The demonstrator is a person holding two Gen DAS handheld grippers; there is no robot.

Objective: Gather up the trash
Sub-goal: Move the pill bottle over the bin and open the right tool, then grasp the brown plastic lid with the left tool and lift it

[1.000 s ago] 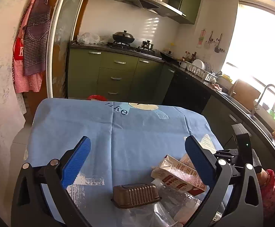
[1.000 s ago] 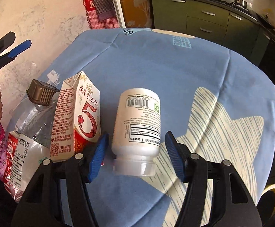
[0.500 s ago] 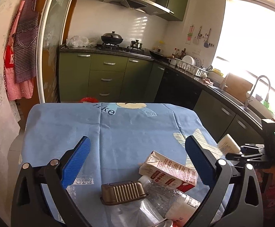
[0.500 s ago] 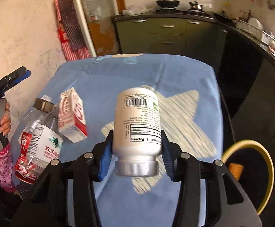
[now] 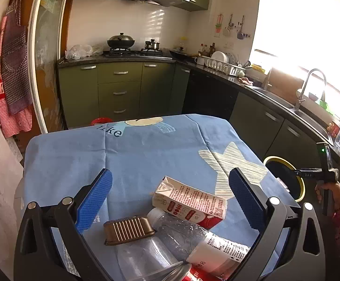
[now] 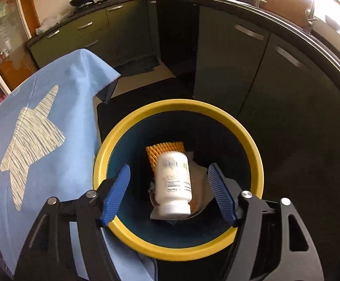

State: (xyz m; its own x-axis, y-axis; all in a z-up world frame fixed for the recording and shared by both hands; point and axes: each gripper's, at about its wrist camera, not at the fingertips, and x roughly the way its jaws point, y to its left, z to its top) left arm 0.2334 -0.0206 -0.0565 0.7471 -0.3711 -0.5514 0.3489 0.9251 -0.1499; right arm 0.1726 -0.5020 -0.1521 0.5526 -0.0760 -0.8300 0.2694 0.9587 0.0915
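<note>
My right gripper (image 6: 170, 193) is open above the yellow-rimmed bin (image 6: 251, 145). The white pill bottle (image 6: 173, 185) is free of the jaws, inside the bin, over an orange foam net (image 6: 164, 151) and paper. My left gripper (image 5: 170, 199) is open and empty over the near edge of the table. Between its fingers lie a milk carton (image 5: 188, 201) on its side, a clear plastic bottle with a brown cap (image 5: 128, 230), and a second clear bottle (image 5: 193, 236) with a white label. The bin also shows in the left wrist view (image 5: 284, 178), with the right gripper (image 5: 319, 175) beside it.
The table carries a blue cloth (image 5: 146, 154) with a pale star print; its corner hangs beside the bin (image 6: 99, 79). Green cabinets (image 5: 121, 91), a stove and a dark counter with a sink (image 5: 282, 103) ring the room. An apron (image 5: 13, 75) hangs on the left wall.
My right gripper carried the white pill bottle off the table to above the bin, then opened and let it go into the bin. My left gripper stayed open, its view shifting slightly.
</note>
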